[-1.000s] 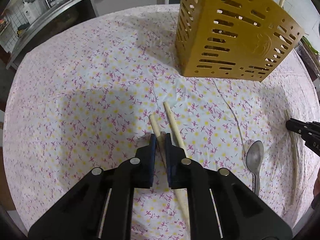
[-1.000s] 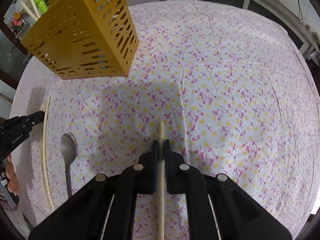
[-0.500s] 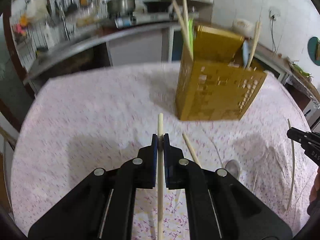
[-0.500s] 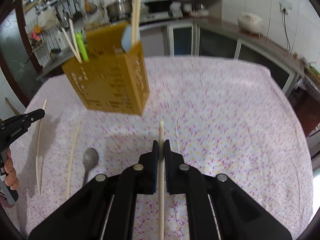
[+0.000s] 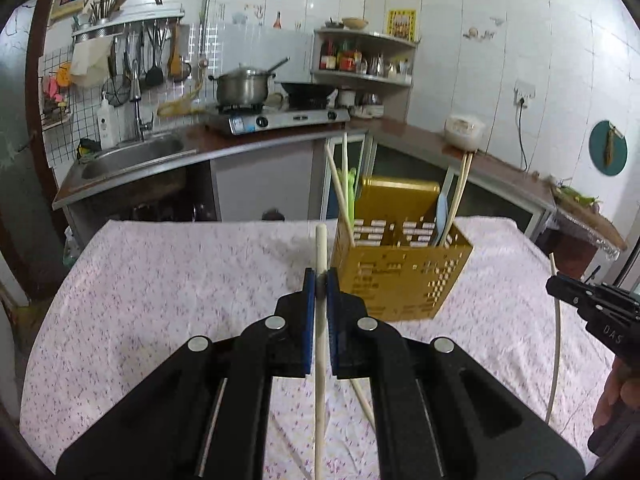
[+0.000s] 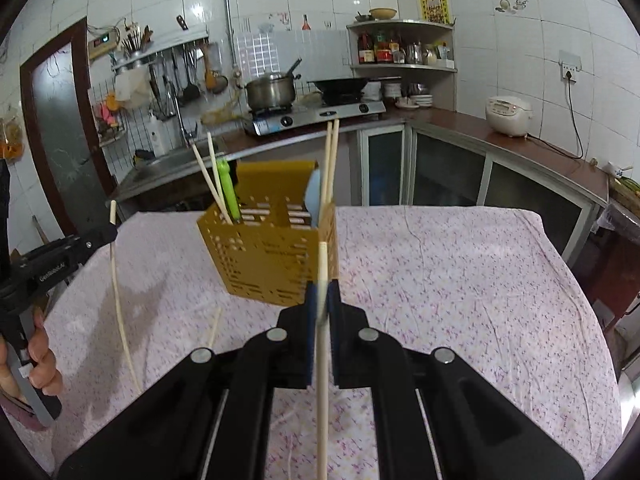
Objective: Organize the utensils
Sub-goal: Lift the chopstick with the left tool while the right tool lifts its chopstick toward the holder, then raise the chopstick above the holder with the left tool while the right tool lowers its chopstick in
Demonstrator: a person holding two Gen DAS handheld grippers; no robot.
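- One yellow slotted holder (image 5: pixel 400 264) stands on your floral tablecloth (image 5: pixel 160 300); it contains chopsticks, a green utensil (image 6: pixel 228 188) and a pale blue one.
- Your left gripper (image 5: pixel 320 280) is clamped tight on a chopstick (image 5: pixel 320 360), which passes between the pads.
- Your right gripper (image 6: pixel 321 292) pinches another chopstick (image 6: pixel 322 360) likewise.
- A loose chopstick (image 6: pixel 213 328) lies on the cloth, between both grippers.

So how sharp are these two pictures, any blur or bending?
Left wrist view: the yellow slotted plastic utensil holder is smeared, and the fisheye bows the white tiled wall. Right wrist view: the pale wooden chopstick blurs at the hand-held gripper.
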